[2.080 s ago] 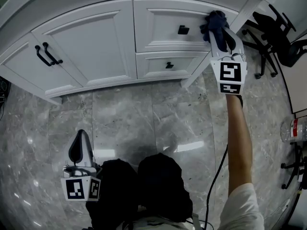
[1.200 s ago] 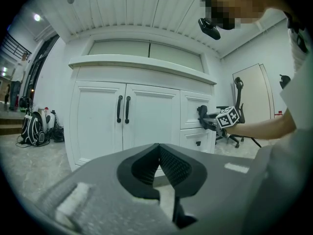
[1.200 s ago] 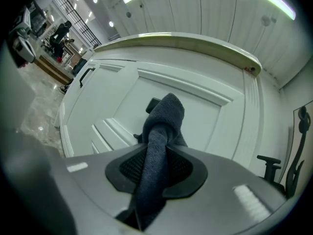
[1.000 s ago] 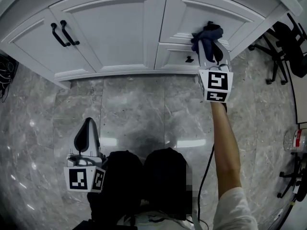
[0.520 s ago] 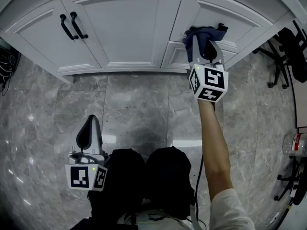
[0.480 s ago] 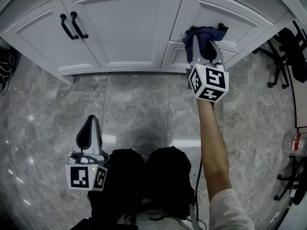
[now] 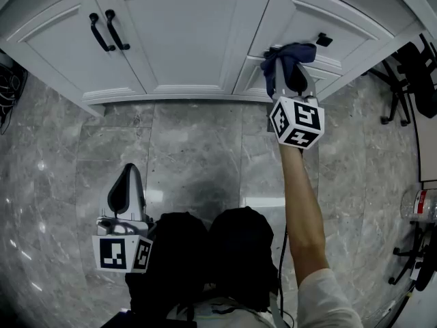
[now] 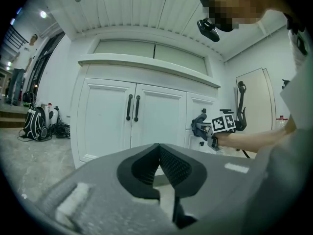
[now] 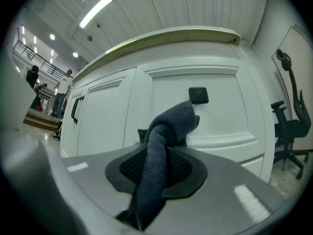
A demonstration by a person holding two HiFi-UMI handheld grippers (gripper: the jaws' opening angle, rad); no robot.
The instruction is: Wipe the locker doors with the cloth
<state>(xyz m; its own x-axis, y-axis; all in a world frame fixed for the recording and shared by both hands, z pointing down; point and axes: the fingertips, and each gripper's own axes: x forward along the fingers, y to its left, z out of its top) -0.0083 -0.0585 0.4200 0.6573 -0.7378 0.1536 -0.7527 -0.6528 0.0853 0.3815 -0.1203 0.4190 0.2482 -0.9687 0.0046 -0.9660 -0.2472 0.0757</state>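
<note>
**Right gripper** (image 7: 289, 82): raised on an outstretched bare arm (image 7: 304, 210) to the cabinet front. Its jaws are clamped on the cloth, which runs as a twisted strand between the pads and fills the gap between them.

**Cloth** (image 9: 161, 146): dark blue-grey and bunched. Its free end lies against the upper drawer (image 7: 328, 16) at the lower left corner of that drawer front, just below and to the left of the knob (image 9: 198, 95). In the head view the cloth (image 7: 290, 55) covers the seam above the lower drawer (image 7: 254, 85).

**Left gripper** (image 7: 128, 173): held low beside the person's dark-trousered knees (image 7: 205, 265), over the floor and well apart from the cabinet. Its jaws are closed together, pad against pad, with nothing between them. It points towards the cabinet.

**Cabinet** (image 7: 184, 39): white, panelled, with two doors on the left side. A pair of black bar handles (image 7: 109, 29) sits upright at the doors' meeting edges. The two drawers are stacked at the right end, the upper one with a black square knob.

**Floor** (image 7: 198, 156): grey marble tile, glossy.

**Office chair** (image 9: 288, 126): black, standing past the cabinet's right end.

**Bottle** (image 7: 418, 202): clear with a red label, at the right edge of the head view.

**Backpack** (image 8: 36, 126): on the floor to the left of the cabinet, among cables.
</note>
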